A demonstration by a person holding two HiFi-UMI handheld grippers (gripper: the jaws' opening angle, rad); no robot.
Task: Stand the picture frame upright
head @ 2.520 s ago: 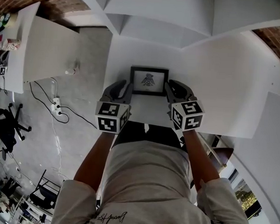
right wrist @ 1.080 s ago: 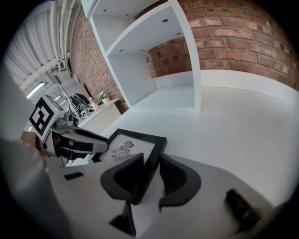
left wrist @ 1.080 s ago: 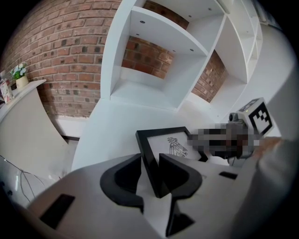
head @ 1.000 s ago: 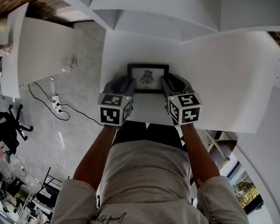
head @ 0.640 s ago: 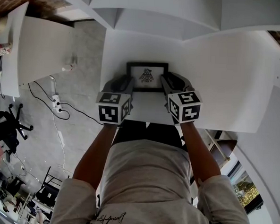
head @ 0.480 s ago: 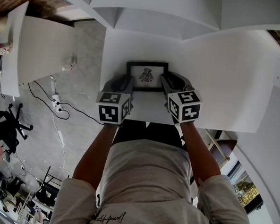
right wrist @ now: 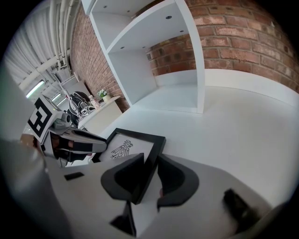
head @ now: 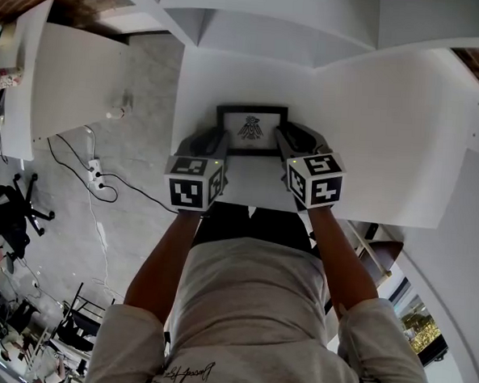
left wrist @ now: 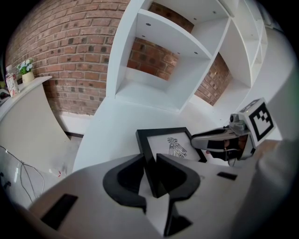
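Observation:
A black picture frame (head: 251, 131) with a bird drawing lies face up on the white table (head: 373, 130), in front of the person. My left gripper (head: 219, 140) is at its left edge. In the left gripper view the jaws (left wrist: 149, 161) are closing with that black edge (left wrist: 148, 158) between them, pads against it. My right gripper (head: 282, 140) is at the right edge. In the right gripper view its jaws (right wrist: 150, 161) hold the frame's right edge (right wrist: 156, 144) between them. Each gripper view shows the frame (left wrist: 170, 144) (right wrist: 126, 147) and the other gripper beyond it.
White open shelving (left wrist: 159, 60) stands at the table's back against a brick wall (right wrist: 233, 28). A second white table (head: 76, 79) is at the left. Cables (head: 95, 178) and an office chair (head: 12, 209) are on the floor there.
Both grippers have slid forward along the frame's side edges since the earliest frame. Over the last second they and the frame have hardly moved.

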